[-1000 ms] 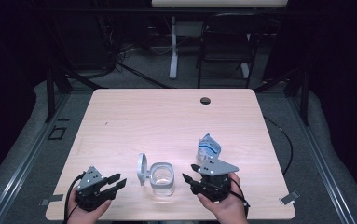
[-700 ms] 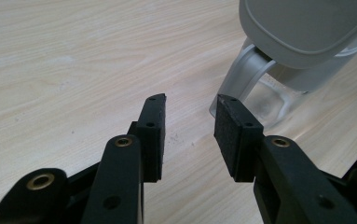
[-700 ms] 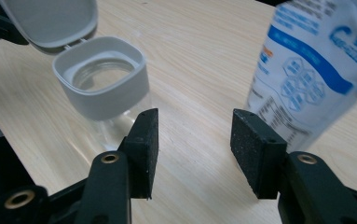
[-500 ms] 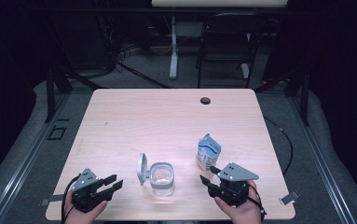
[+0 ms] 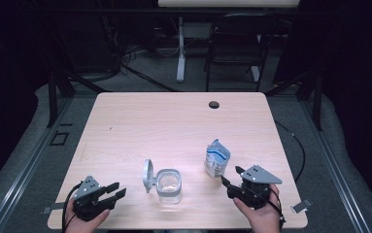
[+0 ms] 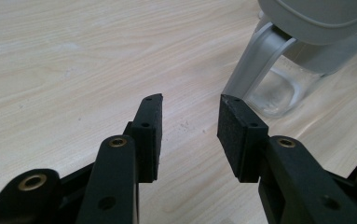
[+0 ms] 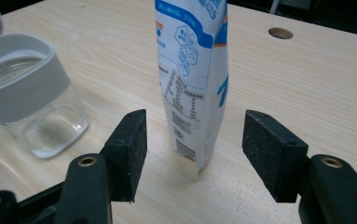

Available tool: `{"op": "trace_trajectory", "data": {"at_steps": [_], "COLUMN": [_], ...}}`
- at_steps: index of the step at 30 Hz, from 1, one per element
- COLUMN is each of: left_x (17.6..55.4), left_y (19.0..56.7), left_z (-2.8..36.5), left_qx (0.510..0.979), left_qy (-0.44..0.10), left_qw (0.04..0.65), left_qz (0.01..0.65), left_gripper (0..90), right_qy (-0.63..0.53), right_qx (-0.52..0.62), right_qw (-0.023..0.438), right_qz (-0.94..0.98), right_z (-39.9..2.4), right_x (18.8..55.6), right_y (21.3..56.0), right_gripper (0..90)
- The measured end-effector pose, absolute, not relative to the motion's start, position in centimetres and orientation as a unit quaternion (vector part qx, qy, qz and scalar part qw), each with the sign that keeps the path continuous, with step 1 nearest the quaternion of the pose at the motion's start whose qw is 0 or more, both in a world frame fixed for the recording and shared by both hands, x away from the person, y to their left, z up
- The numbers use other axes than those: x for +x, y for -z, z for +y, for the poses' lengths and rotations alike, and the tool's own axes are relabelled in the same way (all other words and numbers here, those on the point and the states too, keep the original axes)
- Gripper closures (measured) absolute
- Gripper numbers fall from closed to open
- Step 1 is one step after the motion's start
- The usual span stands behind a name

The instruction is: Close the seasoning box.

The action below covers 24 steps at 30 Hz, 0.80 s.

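A white and blue pouch stands upright on the wooden table. Just behind it my right gripper is open; its jaws have just been opening, and the pads stand clear of the pouch on either side. A clear jar sits left of the pouch, its grey hinged lid flipped up. At the near left my left gripper points at the jar. It is open with nothing between its jaws, which have just been opening.
A round cable hole lies near the table's far edge. A dark chair and a white stand are on the floor beyond the table. Cables trail from both grippers at the near edge.
My right gripper let go of the pouch, opened, and drew back to the right and toward the near edge. The pouch stays standing. The left gripper opened slightly and stayed in place.
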<state>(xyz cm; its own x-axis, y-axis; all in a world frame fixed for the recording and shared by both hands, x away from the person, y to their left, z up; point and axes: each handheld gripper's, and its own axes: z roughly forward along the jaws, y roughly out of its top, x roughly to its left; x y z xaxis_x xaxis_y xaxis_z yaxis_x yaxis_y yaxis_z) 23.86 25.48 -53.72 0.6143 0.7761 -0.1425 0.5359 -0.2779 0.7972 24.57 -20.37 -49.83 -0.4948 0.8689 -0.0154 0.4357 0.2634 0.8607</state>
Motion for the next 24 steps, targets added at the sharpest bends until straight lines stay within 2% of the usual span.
{"op": "trace_trajectory", "data": {"at_steps": [15,19,21,24], "left_x": [24.0,24.0,24.0,24.1], "left_y": [53.9,53.9,53.9,53.9], "left_z": [25.9,25.9,25.9,26.0], "left_qx": [0.78,0.78,0.78,0.781], "left_qy": [-0.139,-0.139,-0.14,-0.14], "left_qw": [0.441,0.44,0.439,0.438], "left_qz": [0.421,0.423,0.423,0.423], "left_gripper": [61.0,60.9,60.8,60.8], "right_qy": [-0.418,-0.419,-0.414,-0.411], "right_qx": [0.443,0.443,0.44,0.44], "right_qw": [0.249,0.239,0.242,0.241], "right_qz": [0.753,0.756,0.759,0.761], "right_z": [-19.1,-18.9,-18.8,-18.7], "right_x": [27.3,28.1,28.3,28.5], "right_y": [51.3,51.7,51.8,51.9], "right_gripper": [39.1,42.9,39.8,39.8]}}
